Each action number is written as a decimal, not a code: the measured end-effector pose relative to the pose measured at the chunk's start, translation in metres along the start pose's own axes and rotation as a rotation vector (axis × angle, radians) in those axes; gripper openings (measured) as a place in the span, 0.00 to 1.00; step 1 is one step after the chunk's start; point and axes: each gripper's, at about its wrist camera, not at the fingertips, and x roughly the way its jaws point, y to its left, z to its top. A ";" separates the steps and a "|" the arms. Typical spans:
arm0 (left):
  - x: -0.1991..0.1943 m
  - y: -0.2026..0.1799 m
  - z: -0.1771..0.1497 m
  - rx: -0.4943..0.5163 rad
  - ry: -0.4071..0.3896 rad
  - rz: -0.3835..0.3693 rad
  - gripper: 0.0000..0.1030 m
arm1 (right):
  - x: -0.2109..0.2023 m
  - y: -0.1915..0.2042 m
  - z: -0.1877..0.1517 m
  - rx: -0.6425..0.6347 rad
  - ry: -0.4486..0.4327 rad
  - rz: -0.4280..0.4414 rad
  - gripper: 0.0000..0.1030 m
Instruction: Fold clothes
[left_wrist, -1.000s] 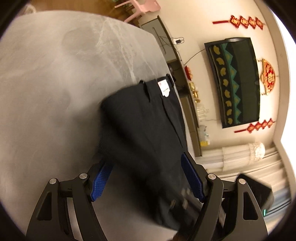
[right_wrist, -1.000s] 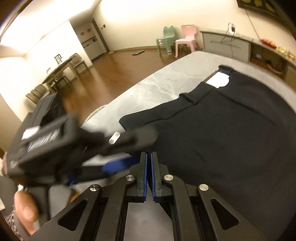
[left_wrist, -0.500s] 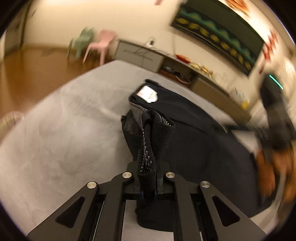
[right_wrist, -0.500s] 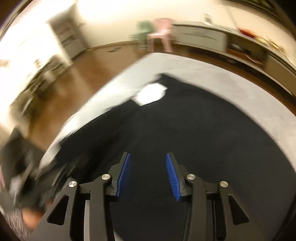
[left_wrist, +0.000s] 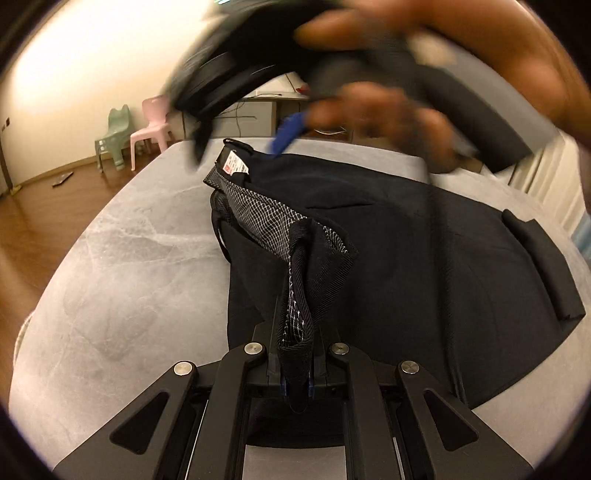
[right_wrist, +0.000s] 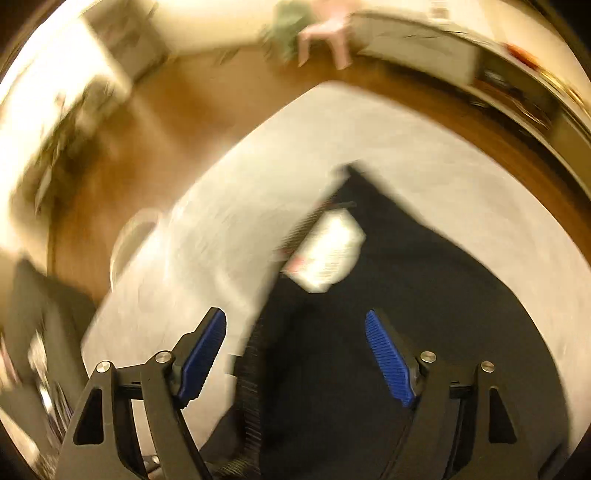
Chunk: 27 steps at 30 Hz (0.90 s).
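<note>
A black garment (left_wrist: 424, 251) lies spread on the grey table (left_wrist: 122, 266). It has a white label (left_wrist: 234, 164) at its far end and a mesh lining that shows where its edge is turned up. My left gripper (left_wrist: 295, 373) is shut on that raised edge, and a strip of fabric stands up out of the jaws. My right gripper (right_wrist: 295, 354) hangs above the garment (right_wrist: 369, 369) near the label (right_wrist: 328, 251). Its jaws are opening and its blue pads (right_wrist: 388, 358) press on nothing. The right wrist view is blurred. A person's hand (left_wrist: 388, 110) crosses the top of the left wrist view.
The table's rounded edge drops to a wooden floor (left_wrist: 37, 206) on the left. A pink chair (left_wrist: 155, 125) and a green chair (left_wrist: 112, 136) stand by the far wall. A low cabinet (left_wrist: 258, 114) is behind the table.
My left gripper has shut on the garment's edge, rolled upright and lifted it. My right gripper has opened from shut and swung over the garment towards the label end.
</note>
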 end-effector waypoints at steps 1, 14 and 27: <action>-0.001 -0.002 -0.001 0.009 -0.002 0.002 0.07 | 0.020 0.012 0.009 -0.047 0.055 -0.034 0.77; -0.042 -0.044 0.002 0.121 -0.094 -0.151 0.07 | 0.006 -0.044 -0.055 0.063 -0.146 -0.096 0.05; -0.035 -0.133 -0.025 0.267 0.041 -0.510 0.25 | 0.025 -0.219 -0.246 0.575 -0.318 0.108 0.06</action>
